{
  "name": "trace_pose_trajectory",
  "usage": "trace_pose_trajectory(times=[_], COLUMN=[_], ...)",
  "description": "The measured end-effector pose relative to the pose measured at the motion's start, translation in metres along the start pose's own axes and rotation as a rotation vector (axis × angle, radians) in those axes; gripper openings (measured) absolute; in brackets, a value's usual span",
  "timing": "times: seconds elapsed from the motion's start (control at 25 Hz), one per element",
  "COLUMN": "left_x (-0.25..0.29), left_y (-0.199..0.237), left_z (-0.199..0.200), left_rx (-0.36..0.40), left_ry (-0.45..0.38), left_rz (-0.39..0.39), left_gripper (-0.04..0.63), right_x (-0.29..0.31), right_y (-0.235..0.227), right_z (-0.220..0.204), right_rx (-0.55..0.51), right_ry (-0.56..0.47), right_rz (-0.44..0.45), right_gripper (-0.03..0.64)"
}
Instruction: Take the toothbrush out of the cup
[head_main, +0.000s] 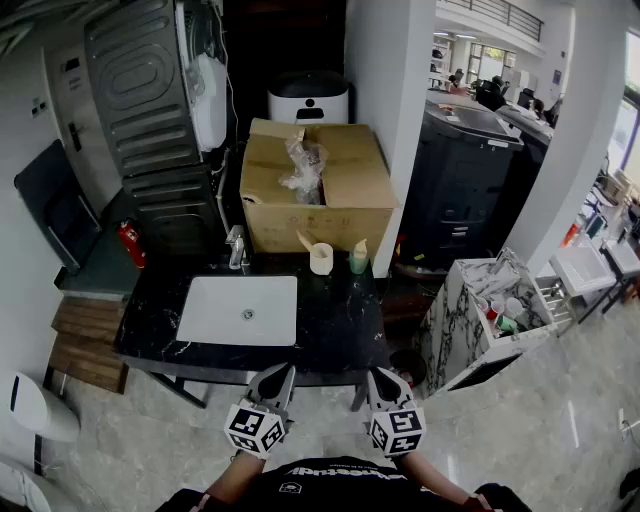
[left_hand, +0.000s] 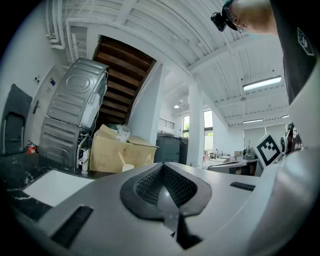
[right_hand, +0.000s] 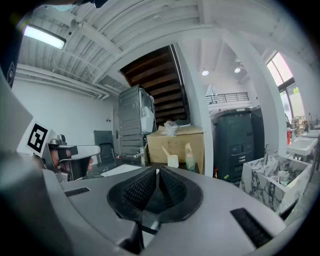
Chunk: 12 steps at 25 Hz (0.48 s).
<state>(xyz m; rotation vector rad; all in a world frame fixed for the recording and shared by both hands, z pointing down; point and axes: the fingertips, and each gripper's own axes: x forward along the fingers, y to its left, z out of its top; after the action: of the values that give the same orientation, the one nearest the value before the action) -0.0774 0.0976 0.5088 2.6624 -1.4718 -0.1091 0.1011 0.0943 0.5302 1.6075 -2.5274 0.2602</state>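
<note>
Left gripper (head_main: 283, 372): jaws pressed together, nothing between them. Right gripper (head_main: 381, 376): likewise closed and empty. They are side by side at the near edge of the black counter (head_main: 340, 330), touching nothing.

Well ahead of both, at the counter's far edge: white cup (head_main: 321, 259) with the toothbrush (head_main: 304, 241) standing in it, leaning left. A green container (head_main: 358, 262) sits just right of the cup with a pale item in it. Cardboard box (head_main: 330, 215) behind, with crumpled plastic (head_main: 303, 165) inside.

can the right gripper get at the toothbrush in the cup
Probably yes: nothing stands between the right gripper and the white cup, the toothbrush sticks up free, though the jaws are shut.
</note>
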Motion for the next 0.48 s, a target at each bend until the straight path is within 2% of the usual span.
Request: trace_pose_trajectory(times=[0.48], left_x=[0.006], left_y=[-0.005], left_z=[-0.002], left_rx=[-0.007], left_ry=[0.003], left_rz=[0.0], left_gripper=[0.015], right_x=[-0.001], right_y=[-0.011], right_z=[0.003], right_rx=[-0.009], right_ry=[-0.01], right_rz=[-0.025], right_gripper=[0.037])
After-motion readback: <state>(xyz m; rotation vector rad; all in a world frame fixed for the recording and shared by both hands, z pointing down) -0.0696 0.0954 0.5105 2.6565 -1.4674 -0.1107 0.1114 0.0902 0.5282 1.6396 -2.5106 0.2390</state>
